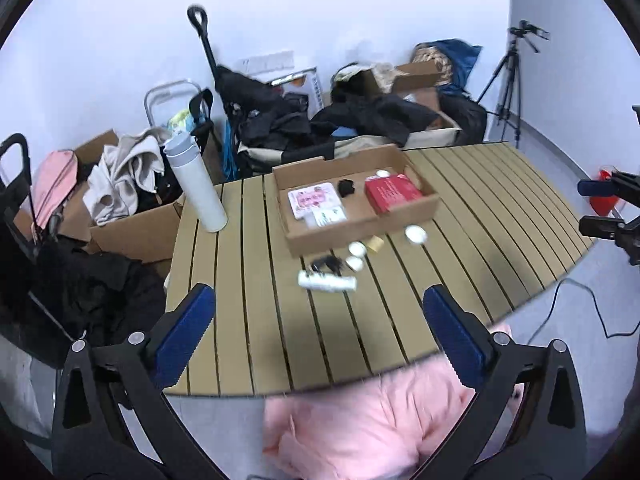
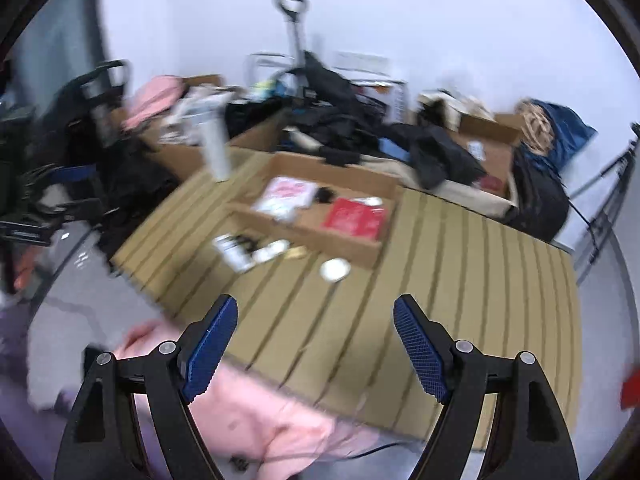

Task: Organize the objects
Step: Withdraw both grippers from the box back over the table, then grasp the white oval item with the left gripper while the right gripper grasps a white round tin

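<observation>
A shallow cardboard tray (image 1: pixel 430 203) (image 2: pixel 390 204) sits on the slatted table (image 1: pixel 500 208) (image 2: pixel 480 280). It holds a red box (image 1: pixel 392 192) (image 2: pixel 354 216), a pink card pack (image 1: pixel 314 199) (image 2: pixel 286 194), a small black item (image 1: pixel 346 187) and a white round lid (image 1: pixel 383 173). In front of it lie a white tube (image 1: pixel 327 281) (image 2: pixel 232 252), a black cable bundle (image 1: pixel 328 264), small white round items (image 1: pixel 356 249), a tan cap (image 1: pixel 376 243) and a white disc (image 1: pixel 416 235) (image 2: pixel 335 269). My left gripper (image 1: pixel 318 304) and right gripper (image 2: pixel 315 312) are open and empty, above the table's near edge.
A white bottle (image 1: pixel 196 188) (image 2: pixel 216 148) stands at the table's far left. Cardboard boxes with clothes (image 1: pixel 120 184), black bags (image 1: pixel 260 112) and a tripod (image 1: pixel 508 84) crowd the floor behind. Pink cloth (image 1: pixel 372 420) (image 2: pixel 256 412) is just below the grippers. My right gripper shows in the left wrist view (image 1: pixel 600 204).
</observation>
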A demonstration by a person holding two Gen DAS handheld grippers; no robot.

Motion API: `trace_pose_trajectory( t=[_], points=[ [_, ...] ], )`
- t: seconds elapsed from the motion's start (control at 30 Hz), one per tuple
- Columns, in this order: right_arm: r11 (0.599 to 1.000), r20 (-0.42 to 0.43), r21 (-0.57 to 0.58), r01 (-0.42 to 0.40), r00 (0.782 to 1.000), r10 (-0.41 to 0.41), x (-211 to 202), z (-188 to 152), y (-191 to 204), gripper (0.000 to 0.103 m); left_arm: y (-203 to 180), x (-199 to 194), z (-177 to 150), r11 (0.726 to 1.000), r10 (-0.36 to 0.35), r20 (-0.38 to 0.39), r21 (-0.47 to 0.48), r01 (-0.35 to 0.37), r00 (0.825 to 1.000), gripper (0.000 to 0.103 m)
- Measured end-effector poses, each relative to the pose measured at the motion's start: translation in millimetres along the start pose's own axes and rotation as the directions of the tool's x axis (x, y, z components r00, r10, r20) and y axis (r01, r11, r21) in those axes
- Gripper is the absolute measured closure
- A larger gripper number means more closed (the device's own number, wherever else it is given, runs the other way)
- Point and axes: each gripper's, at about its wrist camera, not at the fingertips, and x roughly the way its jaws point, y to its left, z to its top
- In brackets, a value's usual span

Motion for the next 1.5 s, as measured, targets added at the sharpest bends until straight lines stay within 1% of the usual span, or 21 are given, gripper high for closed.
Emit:
trace_pose_trajectory(
  t=[0.07, 0.13, 0.27, 0.33, 0.37, 0.43, 0.53, 0.6, 0.8, 0.9, 0.93, 0.97, 1.0, 1.03, 1.1, 1.17, 1.23, 1.3, 1.43, 1.47, 1.5],
  points=[
    [1.0, 0.067, 0.001, -0.026, 0.997, 0.026, -23.6, -32.6, 19.8, 0.019, -5.5, -13.0, -31.9, 1.0, 0.006, 0.019, -0.029, -0.005, 1.0, 0.0],
    [0.997, 0.11, 0.048, -0.067, 0.992, 0.061, -28.7, -66.0, 30.7, 0.019, -5.5, -14.0, -63.0, 0.995, -0.001, -0.011, -0.098, 0.0, 1.0, 0.0],
    [0.978, 0.09, 0.166, -0.13, 0.989, 0.116, -3.6, -118.0, 38.5, 0.02, 0.3, 1.1, -95.1, 0.981, -0.033, -0.098, -0.191, 0.013, 0.995, 0.0],
    [0.978, 0.065, 0.17, -0.124, 0.991, 0.114, 10.1, -125.0, 38.4, 0.031, 3.0, 12.9, -98.4, 0.98, -0.013, -0.147, -0.199, -0.017, 0.989, 0.0],
    [0.983, 0.047, 0.166, -0.081, 0.996, 0.074, 15.3, -125.1, 38.6, 0.04, 4.4, 15.9, -98.7, 0.979, 0.005, -0.158, -0.202, -0.037, 0.987, 0.0],
    [0.988, 0.056, 0.154, -0.029, 0.998, 0.021, 14.6, -122.2, 40.2, 0.041, 9.5, 16.7, -97.6, 0.972, 0.005, -0.142, -0.23, -0.038, 0.99, 0.0],
    [0.988, 0.121, 0.152, -0.038, 0.992, 0.019, 9.4, -114.4, 37.8, 0.041, 14.7, 24.0, -99.4, 0.961, -0.036, -0.138, -0.275, -0.004, 0.99, 0.0],
    [0.989, 0.136, 0.149, -0.025, 0.991, 0.004, 13.0, -112.7, 37.5, 0.041, 12.7, 34.0, -101.6, 0.962, -0.035, -0.153, -0.272, -0.008, 0.988, 0.0],
    [0.969, 0.008, 0.226, -0.102, 0.995, 0.103, 74.2, -111.2, 23.1, 0.041, -5.9, 85.8, -91.0, 0.982, -0.033, -0.167, -0.187, 0.001, 0.985, 0.0],
    [0.957, -0.034, 0.272, -0.101, 0.993, 0.115, 107.9, -106.2, 9.5, 0.041, -9.4, 111.8, -70.5, 0.976, -0.073, -0.098, -0.21, 0.051, 0.992, 0.003],
    [0.953, -0.037, 0.287, -0.097, 0.993, 0.112, 118.8, -102.9, 3.5, 0.041, -12.3, 122.1, -60.9, 0.975, -0.108, -0.058, -0.203, 0.095, 0.992, 0.01],
    [0.949, -0.041, 0.301, -0.089, 0.993, 0.107, 129.8, -98.7, -3.3, 0.041, -17.5, 136.3, -50.0, 0.971, -0.165, -0.028, -0.178, 0.158, 0.986, 0.014],
    [0.947, -0.047, 0.311, -0.078, 0.994, 0.098, 138.2, -95.2, -8.3, 0.041, -20.7, 147.2, -43.3, 0.967, -0.2, -0.021, -0.163, 0.194, 0.98, 0.022],
    [0.945, -0.057, 0.319, -0.064, 0.995, 0.087, 148.2, -90.3, -14.2, 0.041, -25.5, 165.0, -34.2, 0.962, -0.228, -0.024, -0.158, 0.222, 0.973, 0.031],
    [0.943, -0.072, 0.328, -0.055, 0.994, 0.083, 166.5, -80.0, -24.4, 0.041, -33.6, 203.7, -20.6, 0.956, -0.261, -0.063, -0.158, 0.249, 0.963, 0.039],
    [0.943, -0.071, 0.329, -0.055, 0.994, 0.083, 181.5, -69.0, -35.1, 0.041, -41.5, 248.5, -13.8, 0.966, -0.226, -0.16, -0.167, 0.199, 0.961, 0.045],
    [0.945, -0.072, 0.322, -0.051, 0.994, 0.078, 196.6, -58.7, -44.1, 0.041, -45.3, 279.0, -14.2, 0.969, -0.211, -0.22, -0.174, 0.174, 0.953, 0.054],
    [0.95, -0.068, 0.31, -0.045, 0.995, 0.069, 207.7, -51.7, -49.5, 0.041, -45.1, 297.2, -18.5, 0.967, -0.216, -0.242, -0.19, 0.172, 0.946, 0.055],
    [0.958, -0.065, 0.285, -0.037, 0.996, 0.058, 239.0, -38.8, -61.8, 0.041, -41.2, 313.7, -26.1, 0.963, -0.196, -0.259, -0.232, 0.136, 0.946, 0.055],
    [0.958, -0.064, 0.284, -0.044, 0.996, 0.065, 248.7, -36.1, -64.9, 0.041, -38.9, 315.9, -27.2, 0.959, -0.198, -0.256, -0.249, 0.133, 0.946, 0.057],
    [0.958, -0.064, 0.282, -0.042, 0.996, 0.062, 258.2, -33.3, -67.1, 0.041, -36.7, 317.6, -27.9, 0.956, -0.2, -0.255, -0.262, 0.131, 0.946, 0.062]
  ],
)
